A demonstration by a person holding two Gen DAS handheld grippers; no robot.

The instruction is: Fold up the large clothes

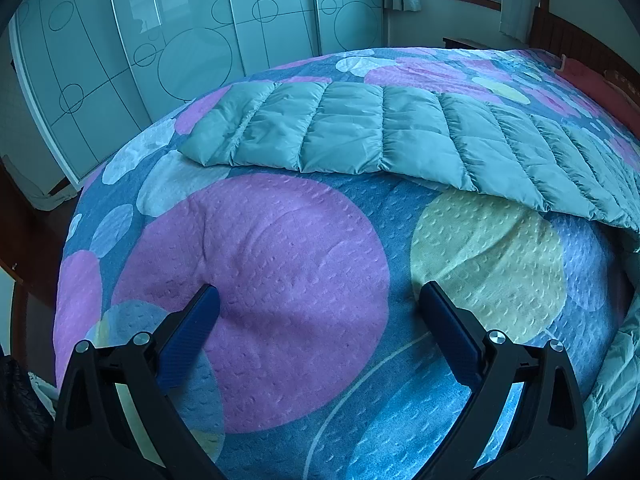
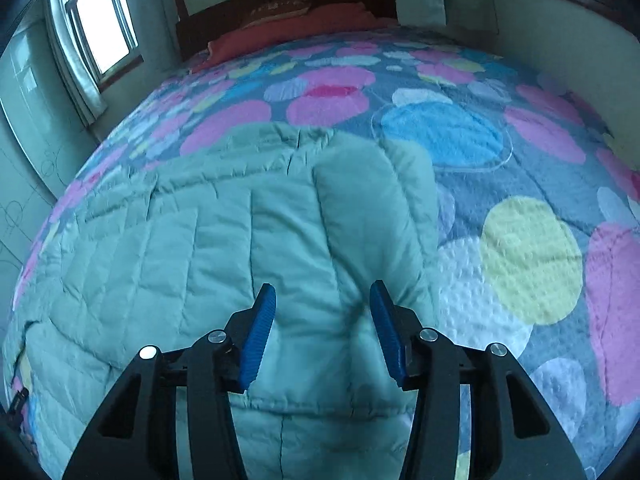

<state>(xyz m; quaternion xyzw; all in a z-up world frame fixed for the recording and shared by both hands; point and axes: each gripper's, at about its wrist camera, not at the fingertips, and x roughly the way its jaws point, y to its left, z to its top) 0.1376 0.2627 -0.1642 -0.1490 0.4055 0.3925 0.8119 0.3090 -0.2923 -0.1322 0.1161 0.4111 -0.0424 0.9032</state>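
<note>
Quilted jacket [image 1: 360, 132] flat on bedspread [image 1: 288, 272], headboard [image 2: 280, 4] behind

Pale green quilted coat [image 2: 224, 240] flat on bed

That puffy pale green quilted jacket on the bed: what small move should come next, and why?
Probably the right gripper should lower and close on the puffy pale green quilted jacket right under it. Its jaws stand open with nothing between the pads. The left gripper is open too, over bare polka-dot bedspread, well short of the long quilted sleeve stretched out beyond it.
</note>
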